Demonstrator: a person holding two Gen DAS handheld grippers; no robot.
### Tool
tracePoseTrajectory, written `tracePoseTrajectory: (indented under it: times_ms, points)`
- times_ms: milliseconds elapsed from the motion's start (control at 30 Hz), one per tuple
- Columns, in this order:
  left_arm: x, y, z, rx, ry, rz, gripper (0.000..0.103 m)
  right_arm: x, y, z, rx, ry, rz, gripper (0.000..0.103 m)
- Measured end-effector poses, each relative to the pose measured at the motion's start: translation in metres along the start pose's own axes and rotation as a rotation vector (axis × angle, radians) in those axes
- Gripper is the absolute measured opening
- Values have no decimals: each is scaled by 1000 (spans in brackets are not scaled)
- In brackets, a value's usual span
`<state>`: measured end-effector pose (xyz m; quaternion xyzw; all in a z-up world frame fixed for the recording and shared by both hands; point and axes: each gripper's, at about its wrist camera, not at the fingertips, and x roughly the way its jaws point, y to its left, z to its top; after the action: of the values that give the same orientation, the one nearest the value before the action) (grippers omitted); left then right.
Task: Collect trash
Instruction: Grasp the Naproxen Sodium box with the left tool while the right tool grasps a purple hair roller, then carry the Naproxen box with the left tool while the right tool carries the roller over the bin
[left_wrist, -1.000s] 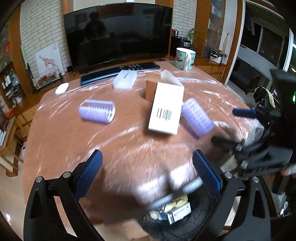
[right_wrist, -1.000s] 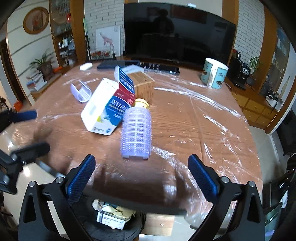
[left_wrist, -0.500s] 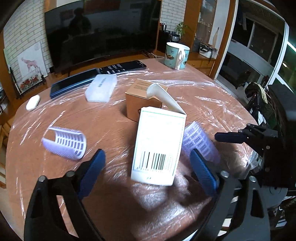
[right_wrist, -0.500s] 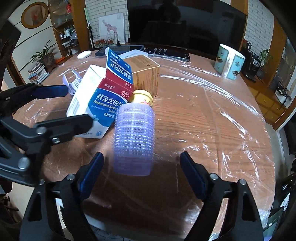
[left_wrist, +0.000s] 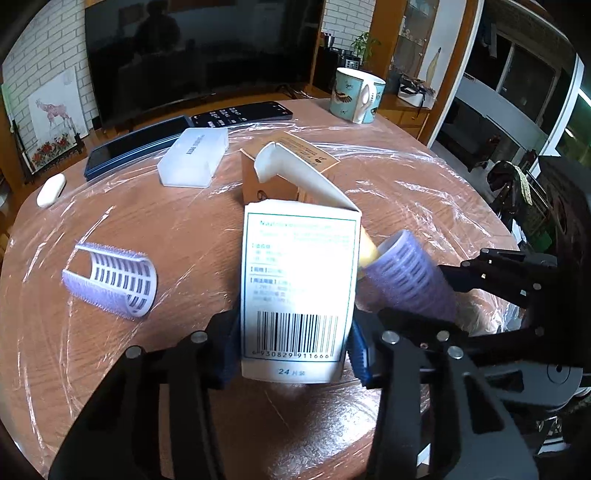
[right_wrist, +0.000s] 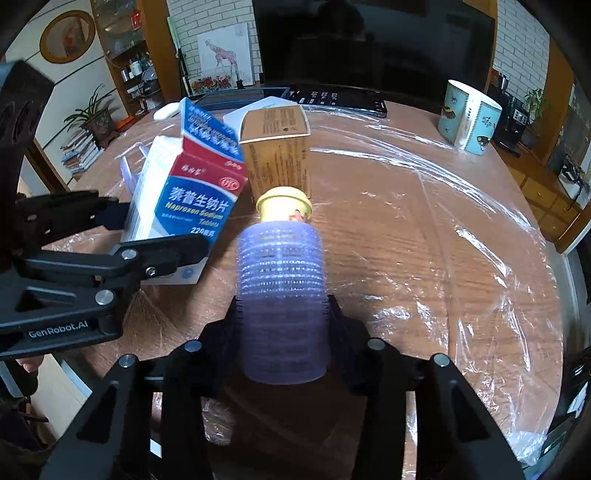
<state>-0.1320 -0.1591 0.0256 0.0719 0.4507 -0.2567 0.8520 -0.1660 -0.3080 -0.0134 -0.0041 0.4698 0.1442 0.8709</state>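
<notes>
My left gripper (left_wrist: 291, 354) is shut on a white medicine box (left_wrist: 299, 280) with a barcode and an open flap; the box's blue and red face (right_wrist: 195, 199) shows in the right wrist view. My right gripper (right_wrist: 284, 325) is shut on a purple hair roller (right_wrist: 282, 302), which also shows in the left wrist view (left_wrist: 410, 280). A second purple roller (left_wrist: 110, 278), split open, lies on the table to the left. A small yellow cap (right_wrist: 284, 205) sits just beyond the held roller.
A brown carton (right_wrist: 277, 151) stands behind the box. A translucent white case (left_wrist: 194, 157), a dark tablet (left_wrist: 129, 147), a remote (left_wrist: 240, 112), a white earbud case (left_wrist: 51, 190) and a teal mug (left_wrist: 356, 96) lie further back. Clear plastic film (right_wrist: 443, 221) covers the round wooden table.
Both grippers moved forward over the table and closed: the left onto the medicine box, the right onto the purple roller. Both were open before.
</notes>
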Motion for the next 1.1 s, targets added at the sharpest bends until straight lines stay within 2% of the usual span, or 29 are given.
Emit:
tracePoseTrajectory:
  times_ms: [300, 1100]
  points:
    - [-15, 7, -14, -56, -9, 12, 48, -14, -10, -6, 95, -18, 103, 43]
    - [-55, 4, -51, -152, -33, 49, 48, -51, -11, -27, 108, -49, 182, 43]
